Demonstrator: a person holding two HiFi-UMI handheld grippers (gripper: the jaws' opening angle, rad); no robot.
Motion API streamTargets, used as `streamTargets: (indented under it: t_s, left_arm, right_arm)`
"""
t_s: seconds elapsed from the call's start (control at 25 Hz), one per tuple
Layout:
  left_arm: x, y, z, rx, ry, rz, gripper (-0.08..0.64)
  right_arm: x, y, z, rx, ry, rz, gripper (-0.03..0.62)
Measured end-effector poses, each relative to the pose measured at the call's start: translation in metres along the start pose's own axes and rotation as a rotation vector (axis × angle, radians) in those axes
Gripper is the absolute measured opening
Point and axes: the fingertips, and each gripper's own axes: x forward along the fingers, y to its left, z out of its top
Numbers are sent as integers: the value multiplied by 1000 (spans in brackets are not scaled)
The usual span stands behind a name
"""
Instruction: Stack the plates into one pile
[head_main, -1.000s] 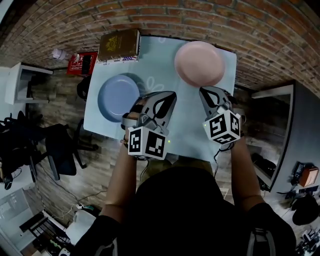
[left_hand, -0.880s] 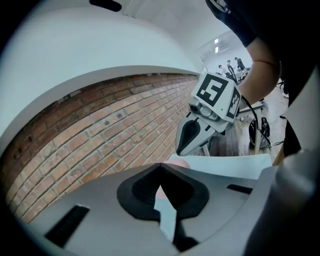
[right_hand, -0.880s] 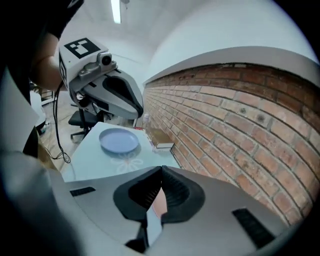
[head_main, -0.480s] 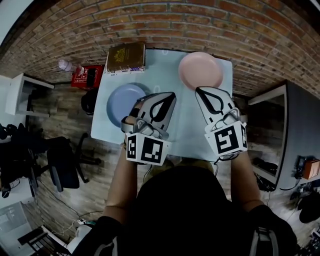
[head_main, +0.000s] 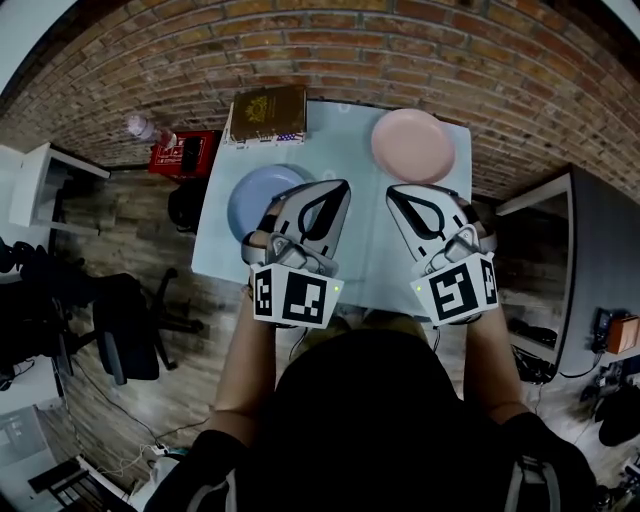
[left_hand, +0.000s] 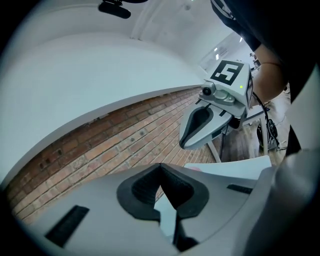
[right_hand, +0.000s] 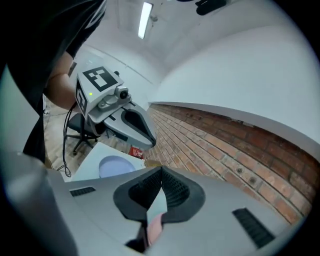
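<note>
- We hold the left gripper (head_main: 338, 188) over the table (head_main: 350, 150), its jaws clenched tip to tip; its own view shows nothing caught between them.
- Our right gripper (head_main: 393, 192) sits just beside it, its jaws likewise pressed together and empty.
- The blue plate (head_main: 258, 195) lies flat on the left half of the table. In the head view our left gripper covers its near right edge, but the jaws are above it and do not touch it.
- The pink plate (head_main: 412, 145) lies at the far right corner, beyond the tips of our right gripper and clear of them.
- The two plates are well apart, each alone on the tabletop, not yet piled.
- In the right gripper view the blue plate shows low and to the left of the jaws, and a pink sliver shows through the slit under the closed tips.
- A brown book (head_main: 268, 112) lies at the far left edge of the table, behind the blue plate.
</note>
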Motion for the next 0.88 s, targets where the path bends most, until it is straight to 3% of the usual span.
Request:
streamTargets:
  t_s: [0.2,0.44,0.88]
  left_arm:
    - [-17,10,-14,-36,23,15,20]
    - [-47,29,-45,-54,91,58,20]
    - [-121,67,-113,-93,273,223,20]
  right_arm:
    - [10,6,20,-26,-23,-2,34]
    - [44,38,37,-37,-31,100,34]
    - [108,101,93,-159,-140,233,34]
